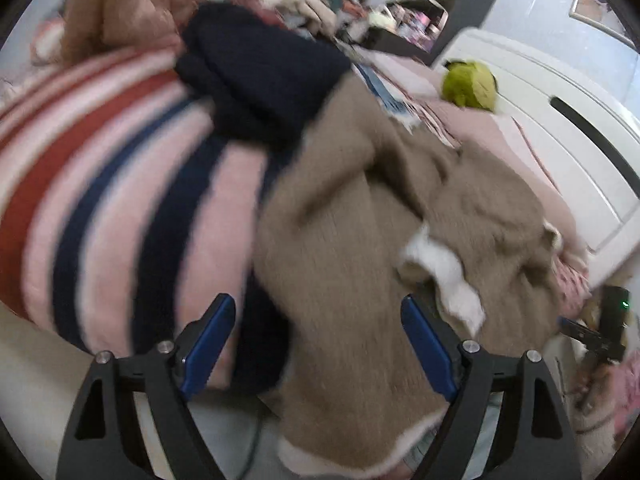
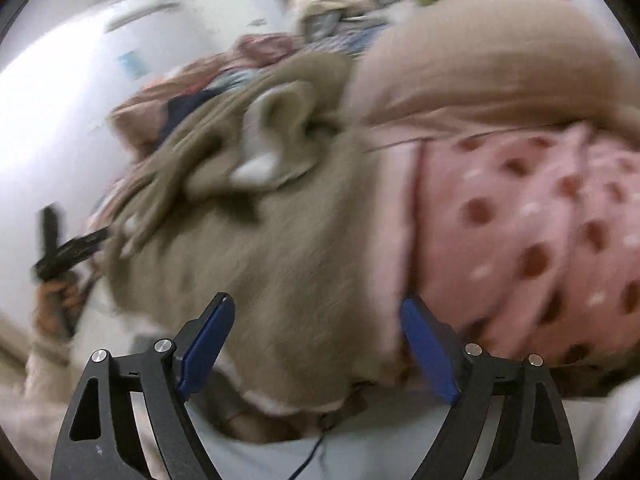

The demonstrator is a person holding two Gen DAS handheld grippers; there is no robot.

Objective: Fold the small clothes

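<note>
Here the bed (image 1: pixel 472 128), heaped with cloth, fills both views, and across it sprawls the tan knit garment (image 1: pixel 352 248), crumpled, its pale-edged hem hanging toward the cameras. It lies directly ahead of the left gripper (image 1: pixel 318 344), whose blue pads stand wide apart with the hem between them, nothing pinched; its length seems to run away from that gripper, up the bed. The right gripper (image 2: pixel 316 344) also stands spread, clamped on nothing, with the same tan knit ahead and a pink dotted cloth (image 2: pixel 540 232) just beside its right pad. Both look about equally near the hem. A striped pink cloth (image 1: pixel 120 184) and dark navy garment (image 1: pixel 256 76) lie left. Blur hides sleeves, collar and the garment's far end.
</note>
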